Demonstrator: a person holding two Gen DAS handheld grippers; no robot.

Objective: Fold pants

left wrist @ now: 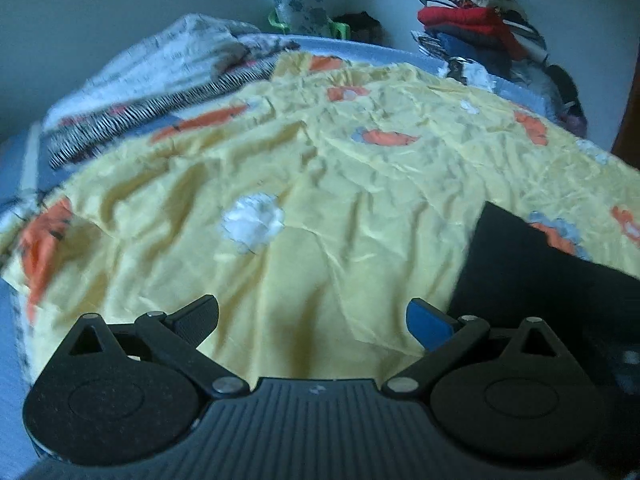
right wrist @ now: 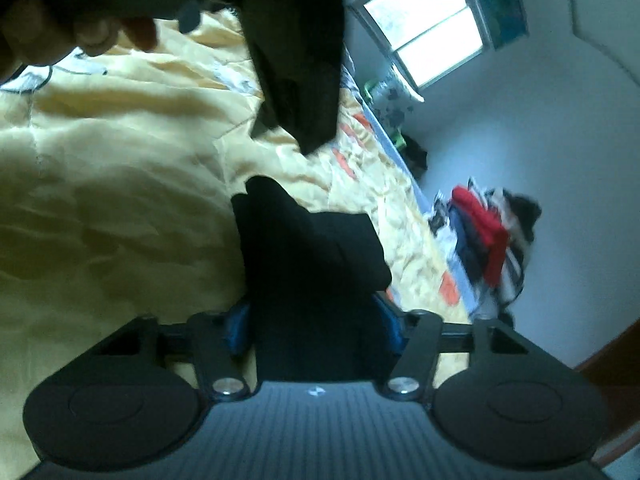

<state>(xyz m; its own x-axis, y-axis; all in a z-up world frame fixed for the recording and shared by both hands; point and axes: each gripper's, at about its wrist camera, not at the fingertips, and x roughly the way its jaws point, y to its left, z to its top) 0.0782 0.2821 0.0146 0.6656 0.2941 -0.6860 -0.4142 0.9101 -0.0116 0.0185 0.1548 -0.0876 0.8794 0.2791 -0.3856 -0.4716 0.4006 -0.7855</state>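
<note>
The black pants (left wrist: 532,276) lie at the lower right of the left wrist view, on the yellow flowered bedspread (left wrist: 320,184). My left gripper (left wrist: 312,320) is open and empty over the bedspread, just left of the pants. In the tilted right wrist view, my right gripper (right wrist: 316,328) is shut on a thick fold of the black pants (right wrist: 308,256) and holds it above the bedspread (right wrist: 120,184). More black cloth (right wrist: 300,64) hangs at the top of that view, beside the person's hand (right wrist: 80,28).
A pile of folded clothes (left wrist: 484,36) with a red item stands at the bed's far right corner; it also shows in the right wrist view (right wrist: 484,236). A white patterned blanket (left wrist: 168,64) lies at the far left. A window (right wrist: 432,28) is in the wall behind.
</note>
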